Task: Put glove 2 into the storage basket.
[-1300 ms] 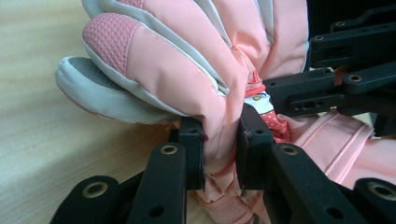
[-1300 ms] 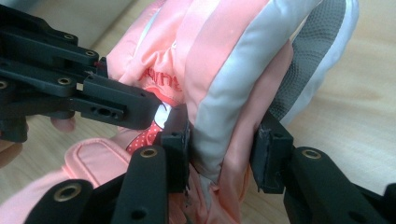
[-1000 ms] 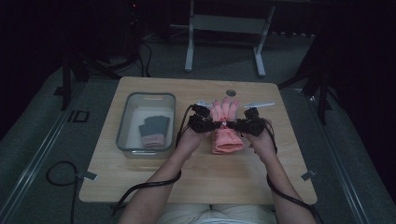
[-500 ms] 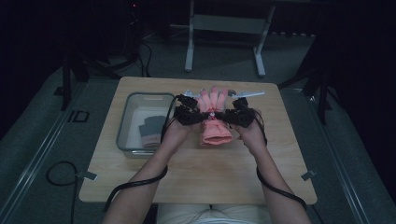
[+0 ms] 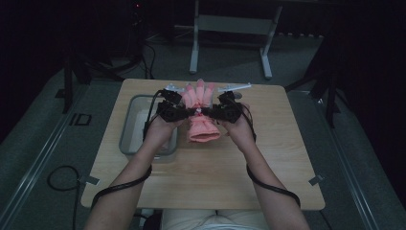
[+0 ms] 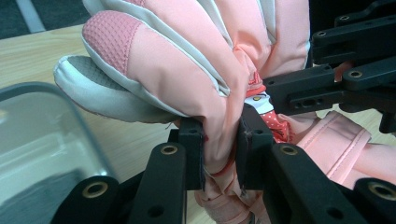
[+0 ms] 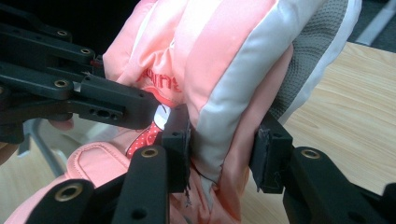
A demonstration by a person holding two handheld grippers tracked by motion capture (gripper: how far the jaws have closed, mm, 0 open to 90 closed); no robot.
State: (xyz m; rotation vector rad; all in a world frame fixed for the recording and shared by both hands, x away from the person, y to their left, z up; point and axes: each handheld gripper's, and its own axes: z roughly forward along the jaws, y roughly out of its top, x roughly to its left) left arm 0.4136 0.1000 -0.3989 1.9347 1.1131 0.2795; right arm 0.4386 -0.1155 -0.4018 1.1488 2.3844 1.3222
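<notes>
A pink and white padded glove (image 5: 199,97) hangs above the middle of the wooden table (image 5: 268,158), fingers pointing away from me and cuff drooping toward me. My left gripper (image 5: 185,112) is shut on its left edge. In the left gripper view the two pads (image 6: 192,144) pinch a fold of the glove (image 6: 177,70). My right gripper (image 5: 211,113) is shut on the opposite edge. In the right gripper view the glove's (image 7: 224,56) white and pink side seam sits between its own pads (image 7: 176,140). The two grippers nearly meet at the glove's wrist.
A clear plastic bin (image 5: 130,139) stands on the table's left side, just under my left hand, and its rim (image 6: 37,93) shows close below the glove. A metal stand (image 5: 230,28) rises behind the table. Bare wood lies on the right and near me.
Both grippers have moved away from me toward the table's far side and risen, carrying the glove. Its fingers now stick up beyond the grippers.
</notes>
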